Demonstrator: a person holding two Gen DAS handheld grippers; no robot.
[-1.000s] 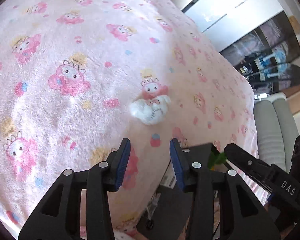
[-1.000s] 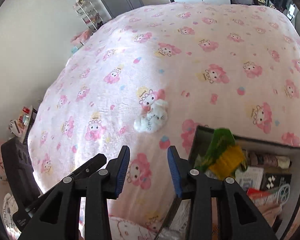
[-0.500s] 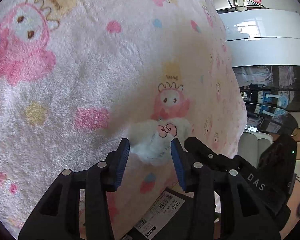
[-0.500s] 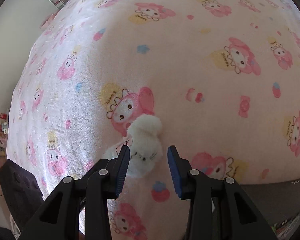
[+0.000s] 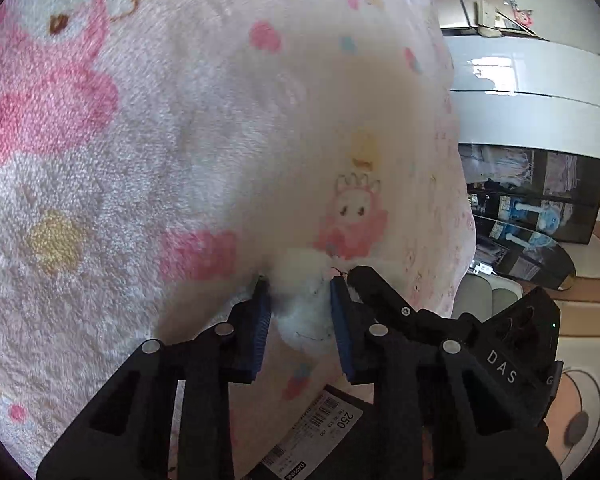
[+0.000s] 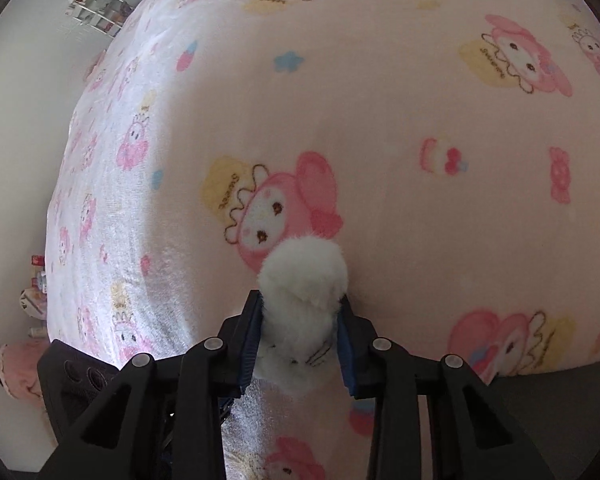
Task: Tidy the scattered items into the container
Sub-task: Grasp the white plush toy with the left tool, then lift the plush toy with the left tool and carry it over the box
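- Pink fleece blanket (image 6: 420, 100) printed with cartoon rabbit faces covers the bed and fills most of both views; beyond its edge the left wrist view shows a glossy white cabinet (image 5: 528, 80) and dark shelving (image 5: 540, 200).
- At the bottom of the left wrist view lies the dark container (image 5: 340, 432), its near edge bearing a white barcode label (image 5: 320, 428); in the right wrist view only a grey corner of it appears at lower right.
- Both tools meet on one small thing, a white plush toy (image 6: 302, 312) lying on the blanket, near the container's edge.
- The right gripper (image 6: 300, 320) has its jaws closing, blue pads against the toy's sides.
- The left gripper (image 5: 300, 308) is closing too, the toy between its pads; the view is hazy there, so firm contact is likely but not certain.
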